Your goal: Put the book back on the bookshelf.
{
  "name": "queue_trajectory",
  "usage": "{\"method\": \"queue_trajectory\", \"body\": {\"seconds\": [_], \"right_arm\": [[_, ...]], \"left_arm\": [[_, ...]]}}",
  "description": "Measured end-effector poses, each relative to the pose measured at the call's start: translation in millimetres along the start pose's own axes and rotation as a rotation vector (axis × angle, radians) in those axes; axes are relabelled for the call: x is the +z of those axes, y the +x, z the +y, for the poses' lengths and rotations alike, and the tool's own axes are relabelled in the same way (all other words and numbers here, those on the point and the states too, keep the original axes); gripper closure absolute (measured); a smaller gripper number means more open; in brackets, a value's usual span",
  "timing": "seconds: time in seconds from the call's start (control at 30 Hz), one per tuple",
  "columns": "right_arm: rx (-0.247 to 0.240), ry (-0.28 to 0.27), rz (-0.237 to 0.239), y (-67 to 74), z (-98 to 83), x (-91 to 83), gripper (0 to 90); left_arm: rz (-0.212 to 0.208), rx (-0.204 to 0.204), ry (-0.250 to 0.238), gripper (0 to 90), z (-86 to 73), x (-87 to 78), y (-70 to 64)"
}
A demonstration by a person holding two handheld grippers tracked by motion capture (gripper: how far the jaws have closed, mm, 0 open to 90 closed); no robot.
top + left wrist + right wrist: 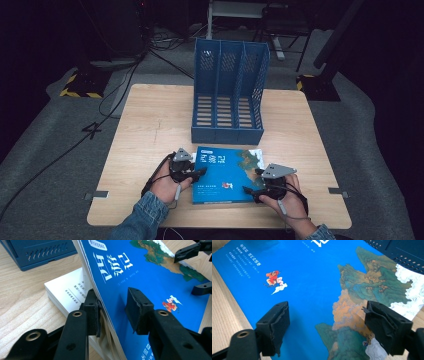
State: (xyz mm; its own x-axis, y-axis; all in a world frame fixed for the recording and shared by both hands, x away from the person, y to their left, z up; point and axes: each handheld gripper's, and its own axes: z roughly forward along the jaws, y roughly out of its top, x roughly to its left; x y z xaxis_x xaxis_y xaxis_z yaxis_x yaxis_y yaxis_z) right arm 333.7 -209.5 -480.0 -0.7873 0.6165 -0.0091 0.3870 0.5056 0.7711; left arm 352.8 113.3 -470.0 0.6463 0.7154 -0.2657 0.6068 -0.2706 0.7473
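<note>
Starting from the left: your left gripper [192, 171] sits at the left edge of the blue book [225, 175], and in the left gripper view that edge is tilted up off the white book [67, 292] underneath. One jaw is under the edge, against the pages, and the other is over the cover. There's still a sliver of a gap on the cover side, so I honestly can't tell if it's clamped yet.

The blue book itself lies on the wooden table [150, 125], near the front, right in front of the blue file rack [229, 95], which stands upright with its slots facing you.

Over on the right, your right gripper [256, 185] hovers at the book's right edge. In the right gripper view the jaws are spread wide over the cover with the mountain painting, pads well apart and pressing on nothing, so that one's open.
</note>
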Motion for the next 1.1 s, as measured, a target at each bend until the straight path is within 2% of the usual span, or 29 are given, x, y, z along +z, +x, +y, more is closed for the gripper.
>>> {"method": "queue_trajectory", "body": {"seconds": [0.07, 0.13, 0.2, 0.3, 0.5, 0.67, 0.77, 0.8, 0.97, 1.0, 1.1], "right_arm": [[-0.003, -0.004, 0.002, 1.0, 0.7, 1.4, 18.4], [-0.001, -0.007, -0.003, 2.3, 1.2, 2.7, 16.5], [0.000, -0.007, -0.004, 2.9, 1.4, 3.0, 15.8], [-0.006, 0.004, 0.010, 5.8, 4.0, 3.6, 16.0], [-0.043, 0.009, 0.034, 16.2, 15.2, 11.0, 16.3], [-0.090, -0.029, 0.076, 35.5, 34.1, 16.8, 16.2], [-0.114, -0.041, 0.096, 45.6, 40.9, 22.9, 16.0], [-0.114, -0.041, 0.096, 45.6, 40.9, 22.9, 16.0], [-0.157, -0.015, 0.139, 64.9, 44.2, 34.4, 15.9], [-0.168, -0.007, 0.140, 70.3, 43.9, 37.2, 15.1], [-0.238, -0.010, 0.092, 81.5, 43.2, 42.3, 13.6]], "left_arm": [[-0.040, -0.020, -0.009, 79.4, 3.9, -6.4, -2.0], [-0.042, -0.010, -0.013, 83.0, 6.5, -9.4, -5.5], [-0.039, -0.004, -0.013, 83.5, 7.1, -10.0, -6.6], [-0.079, -0.033, -0.011, 83.7, 11.8, -14.6, -6.9], [-0.086, -0.043, 0.007, 84.0, 20.8, -16.9, -11.0], [-0.095, -0.060, 0.006, 84.1, 31.3, -17.8, -11.9], [-0.103, -0.088, 0.010, 84.1, 34.7, -17.9, -11.5], [-0.103, -0.088, 0.010, 84.1, 34.7, -17.9, -11.5], [-0.115, -0.114, 0.017, 84.1, 39.7, -18.8, -11.3], [-0.121, -0.119, 0.022, 84.1, 40.2, -18.3, -10.9], [-0.131, -0.128, 0.033, 84.1, 41.5, -18.0, -9.8]]}}
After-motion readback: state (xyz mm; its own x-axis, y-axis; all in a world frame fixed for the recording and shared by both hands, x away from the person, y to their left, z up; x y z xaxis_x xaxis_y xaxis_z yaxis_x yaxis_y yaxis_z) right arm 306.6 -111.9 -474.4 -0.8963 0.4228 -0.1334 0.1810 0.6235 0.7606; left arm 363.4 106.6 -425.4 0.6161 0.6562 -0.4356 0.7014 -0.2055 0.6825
